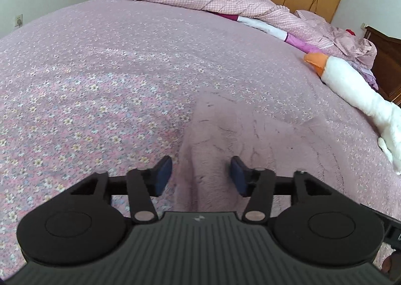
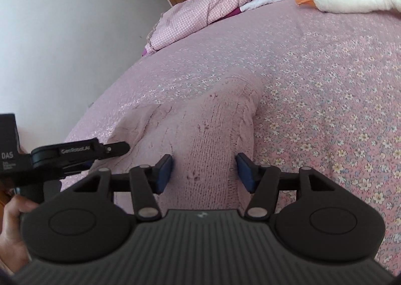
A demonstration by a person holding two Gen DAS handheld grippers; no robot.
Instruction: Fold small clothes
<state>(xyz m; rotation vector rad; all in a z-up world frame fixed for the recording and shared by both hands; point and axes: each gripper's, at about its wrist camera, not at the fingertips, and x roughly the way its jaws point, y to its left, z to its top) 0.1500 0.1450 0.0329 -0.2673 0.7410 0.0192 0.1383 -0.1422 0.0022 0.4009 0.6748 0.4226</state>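
A small pink knitted garment (image 2: 200, 134) lies flat on the bed (image 2: 325, 84), near the edge where the person stands. In the right wrist view it looks like a narrow piece with a fold ridge, and its long axis runs away from the tool, from the near edge toward the pillows. Its far end is rounded and rests on the flowered bedcover.

The right tool (image 2: 204, 172) is open. Its two blue pads stand on both sides of the near part of the garment, but they do not press it; the knit passes between them and lies loose under them. So this tool is directly above the cloth and points along its length.

The left tool (image 1: 201, 176) is open too, with nothing held. In the left wrist view the garment (image 1: 250, 139) begins between its fingers and spreads forward and to the right. In the right wrist view the left tool (image 2: 115, 148) comes in from the left side, and its tip is just at the left border of the garment.

I judge that both hands are near the close end, the right one more centred. The next grasp probably needs the near edge, to bring it toward the far end along this long axis.

A white plush toy (image 1: 351, 84) lies well apart.
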